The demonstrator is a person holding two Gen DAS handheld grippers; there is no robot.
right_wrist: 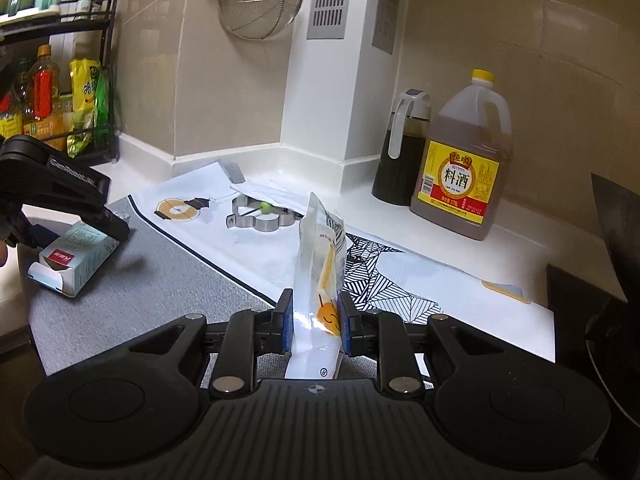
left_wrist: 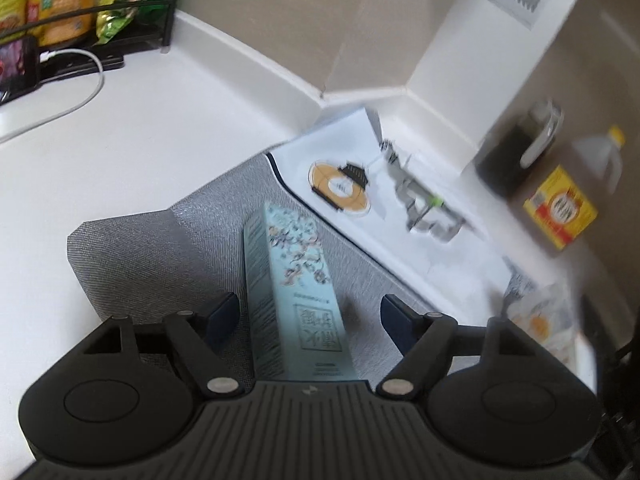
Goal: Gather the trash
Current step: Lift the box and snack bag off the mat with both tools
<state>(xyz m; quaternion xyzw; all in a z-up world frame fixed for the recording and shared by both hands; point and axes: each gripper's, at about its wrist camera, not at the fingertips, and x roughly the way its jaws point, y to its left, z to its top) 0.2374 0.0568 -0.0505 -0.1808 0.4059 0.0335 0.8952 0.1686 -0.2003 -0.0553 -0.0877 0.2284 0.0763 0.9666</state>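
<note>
The left gripper (left_wrist: 308,312) stands spread wide, its fingers clear of the pale blue carton (left_wrist: 298,292) lying between them on the grey mat (left_wrist: 132,248). The right gripper (right_wrist: 316,320) is clamped on an upright white snack packet (right_wrist: 318,264) above the patterned white mat (right_wrist: 460,292).

A big jug of cooking wine (right_wrist: 464,164) with a yellow cap stands on the white bench (right_wrist: 280,168), just beside a dark oil bottle (right_wrist: 400,148). A metal strainer (right_wrist: 260,0) hangs on the tiled wall. At the left, a black rack (right_wrist: 100,80) holds bottles and snack bags. A phone (left_wrist: 18,66) with a white cable (left_wrist: 76,92) lies near the rack.
</note>
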